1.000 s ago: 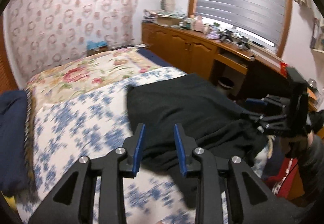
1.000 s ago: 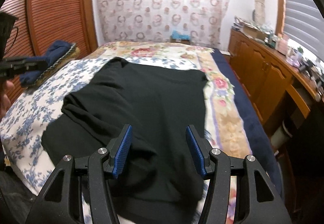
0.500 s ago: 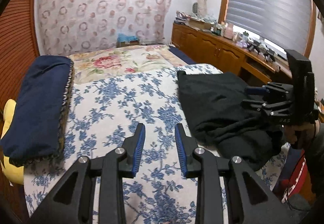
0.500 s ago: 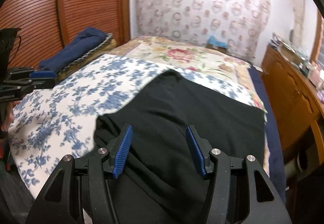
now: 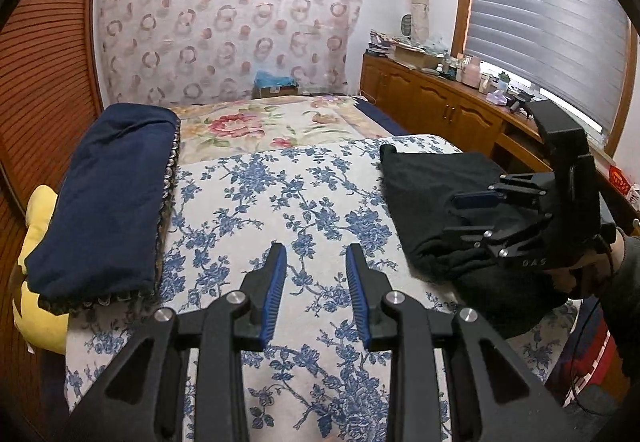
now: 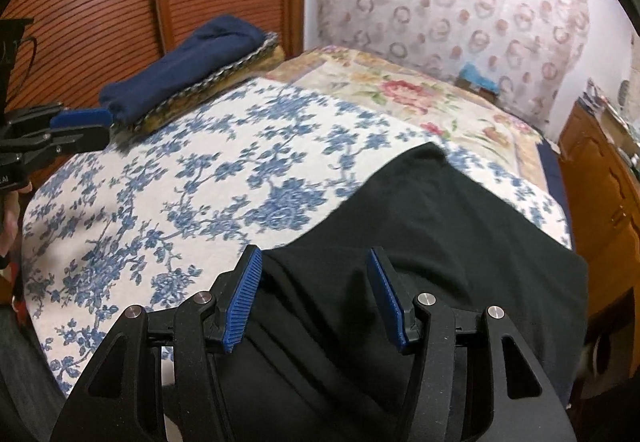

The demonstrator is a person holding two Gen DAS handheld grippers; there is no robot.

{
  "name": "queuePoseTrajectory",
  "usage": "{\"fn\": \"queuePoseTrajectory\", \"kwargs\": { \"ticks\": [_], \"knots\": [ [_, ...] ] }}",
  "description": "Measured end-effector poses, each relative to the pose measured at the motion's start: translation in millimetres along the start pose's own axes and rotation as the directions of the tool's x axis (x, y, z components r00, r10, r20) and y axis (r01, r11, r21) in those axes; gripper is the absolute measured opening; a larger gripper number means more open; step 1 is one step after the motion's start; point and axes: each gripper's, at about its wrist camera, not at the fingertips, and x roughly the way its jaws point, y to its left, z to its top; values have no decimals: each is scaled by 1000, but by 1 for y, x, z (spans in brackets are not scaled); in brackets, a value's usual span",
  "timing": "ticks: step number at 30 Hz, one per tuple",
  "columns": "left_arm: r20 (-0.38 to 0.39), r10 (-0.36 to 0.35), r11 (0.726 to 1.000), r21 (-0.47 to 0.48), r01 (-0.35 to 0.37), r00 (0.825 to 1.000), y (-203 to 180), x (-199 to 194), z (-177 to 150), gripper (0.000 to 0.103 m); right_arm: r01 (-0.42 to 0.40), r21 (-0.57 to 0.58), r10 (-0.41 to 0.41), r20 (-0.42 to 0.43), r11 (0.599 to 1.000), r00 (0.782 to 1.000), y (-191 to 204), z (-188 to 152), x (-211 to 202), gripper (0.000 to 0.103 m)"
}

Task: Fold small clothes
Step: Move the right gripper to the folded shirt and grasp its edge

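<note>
Bedroom — floral bedspread (image 5: 280, 202), black garment (image 6: 440, 242)

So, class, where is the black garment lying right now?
On the blue-flowered sheet, right side of the left wrist view: the black garment lies under the right gripper.

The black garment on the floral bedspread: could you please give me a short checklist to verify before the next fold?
1. Black fabric garment lies on the blue-flowered white bedspread: ok.
2. Garment smooth: not ok, bunched near edge.
3. Right gripper open over garment, gripping nothing: ok.
4. Left gripper open, empty, over bare bedspread: ok.
5. Folded navy cloth clear of garment: ok.
6. Garment's near edge fully supported: cannot tell.
</note>
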Motion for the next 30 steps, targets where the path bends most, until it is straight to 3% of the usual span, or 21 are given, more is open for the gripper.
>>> {"fn": "queuePoseTrajectory", "kwargs": {
  "ticks": [7,18,23,27,28,30],
  "knots": [
    [-6,3,1000,-6,-3,1000,2,2,-4,29,-46,-64,42,-74,997,996,19,-1,22,56],
    [-11,-2,1000,-5,2,1000,-1,4,-7,29,-20,-99,8,-117,995,993,19,-3,40,56],
    [-17,-8,1000,6,8,1000,-7,4,-10,29,18,-142,-33,-108,990,994,24,-5,39,45],
    [-18,-9,1000,8,9,1000,-9,5,-11,29,20,-134,-34,-107,991,994,20,-5,39,25],
    [-19,-9,1000,9,9,1000,-9,5,-11,29,17,-127,-30,-104,992,994,18,-4,37,13],
    [-20,-10,1000,11,10,1000,-11,4,-11,29,29,-111,-38,-85,993,996,15,-3,33,10]
  ]
}}
